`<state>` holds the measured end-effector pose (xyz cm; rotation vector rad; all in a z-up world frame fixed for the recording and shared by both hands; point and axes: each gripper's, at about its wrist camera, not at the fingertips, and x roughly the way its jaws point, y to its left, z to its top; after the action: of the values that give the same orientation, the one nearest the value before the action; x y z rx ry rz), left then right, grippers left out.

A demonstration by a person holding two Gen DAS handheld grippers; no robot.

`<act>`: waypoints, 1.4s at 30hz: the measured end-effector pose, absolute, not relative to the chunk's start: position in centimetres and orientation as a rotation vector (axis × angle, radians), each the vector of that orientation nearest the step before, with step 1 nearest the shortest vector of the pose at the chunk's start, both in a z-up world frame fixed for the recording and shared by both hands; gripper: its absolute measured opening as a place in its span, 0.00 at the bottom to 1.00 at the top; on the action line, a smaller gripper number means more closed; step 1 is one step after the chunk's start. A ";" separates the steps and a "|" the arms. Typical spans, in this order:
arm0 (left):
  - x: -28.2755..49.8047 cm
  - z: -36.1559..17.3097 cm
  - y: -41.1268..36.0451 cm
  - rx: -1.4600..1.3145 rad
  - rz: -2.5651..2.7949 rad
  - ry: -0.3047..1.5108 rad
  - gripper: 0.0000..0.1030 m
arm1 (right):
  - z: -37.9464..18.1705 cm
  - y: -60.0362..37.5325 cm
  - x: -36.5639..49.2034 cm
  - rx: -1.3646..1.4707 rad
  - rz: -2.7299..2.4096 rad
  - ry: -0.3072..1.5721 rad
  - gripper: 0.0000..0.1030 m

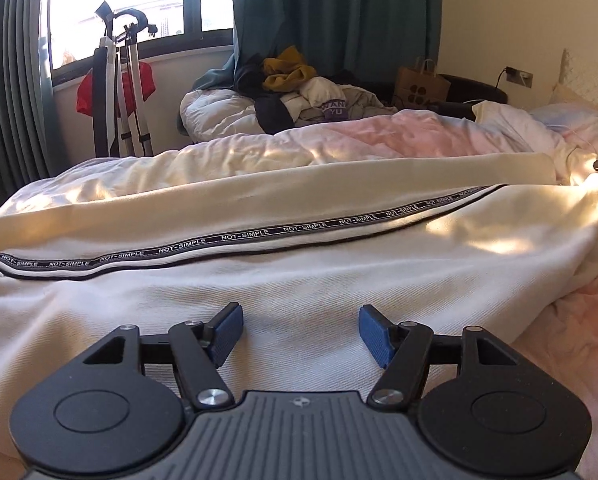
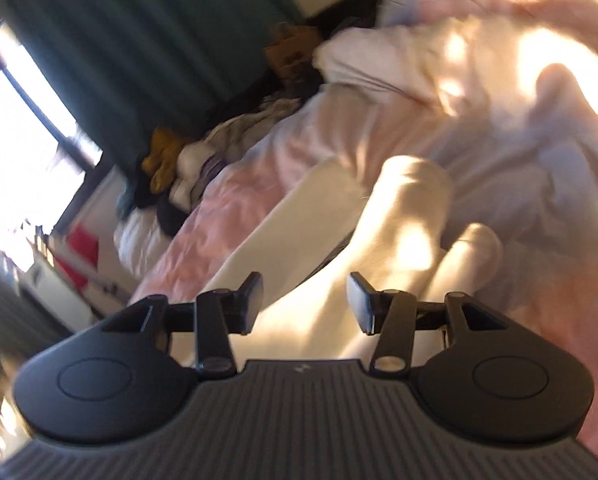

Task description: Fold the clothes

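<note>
1. The room was a bedroom: a bed with a pink-and-white duvet (image 1: pixel 399 132) under a sunlit window (image 1: pixel 139 0) flanked by dark green curtains (image 1: pixel 331 12).
2. The left gripper (image 1: pixel 301 330) pointed slightly downward over a white garment (image 1: pixel 299 272). Its blue pads (image 1: pixel 229 330) stood apart, nothing pinched between them, just above the cloth.
3. The right gripper (image 2: pixel 305 300) was rolled over sideways, so its view tilted and blurred. Its jaws stood parted and gripped nothing, with folds of the same white garment (image 2: pixel 399 216) beyond them.
4. The garment lay stretched across the bed. A black tape (image 1: pixel 259 236) along it read "NOT-SIMPLE" over and over.
5. Farther back sat a pile of clothes (image 1: pixel 291 92), one purple piece lettered "WAN" and "YU", the rest hidden.
6. A brown paper bag (image 1: pixel 421 86) stood near the wall.
</note>
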<state>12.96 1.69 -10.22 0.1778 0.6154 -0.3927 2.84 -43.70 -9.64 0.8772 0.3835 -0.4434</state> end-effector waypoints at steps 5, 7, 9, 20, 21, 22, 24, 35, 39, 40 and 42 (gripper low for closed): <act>13.0 -10.3 1.5 0.176 -0.406 0.616 0.59 | -12.7 -47.5 1.4 1.074 -0.542 0.306 0.74; 12.7 -10.0 1.2 0.185 -0.434 0.608 0.57 | -13.6 -48.0 1.6 1.100 -0.550 0.305 0.77; 12.1 -9.6 1.1 0.185 -0.478 0.592 0.57 | -14.4 -48.4 1.9 1.125 -0.558 0.304 0.77; 8.8 -11.3 -2.4 0.316 -0.694 0.562 0.68 | -14.6 -47.5 4.9 0.975 -0.539 0.328 0.71; 8.7 -11.7 -2.7 0.337 -0.684 0.554 0.69 | -14.4 -47.2 5.1 0.942 -0.543 0.339 0.64; 8.7 -12.2 -3.0 0.352 -0.667 0.554 0.69 | -14.1 -46.8 5.4 0.911 -0.546 0.350 0.60; 9.0 -13.2 -3.3 0.368 -0.634 0.558 0.66 | -14.1 -46.3 5.6 0.858 -0.566 0.377 0.34; 9.5 -11.5 -1.1 0.219 -0.590 0.531 0.08 | -11.2 -45.2 2.3 0.795 -0.610 0.223 0.11; 8.5 -11.0 -0.7 0.209 -0.600 0.546 0.07 | -11.7 -45.8 1.0 0.871 -0.647 0.253 0.11; 8.3 -10.9 -0.7 0.209 -0.598 0.550 0.07 | -12.3 -46.2 0.6 0.909 -0.647 0.275 0.11; 8.1 -11.0 -0.8 0.221 -0.593 0.552 0.08 | -13.6 -47.2 -0.1 0.992 -0.625 0.305 0.11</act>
<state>8.08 -0.83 -10.98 0.2215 0.5516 -0.5928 -0.14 -47.25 -13.64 0.9916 0.3048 -0.6246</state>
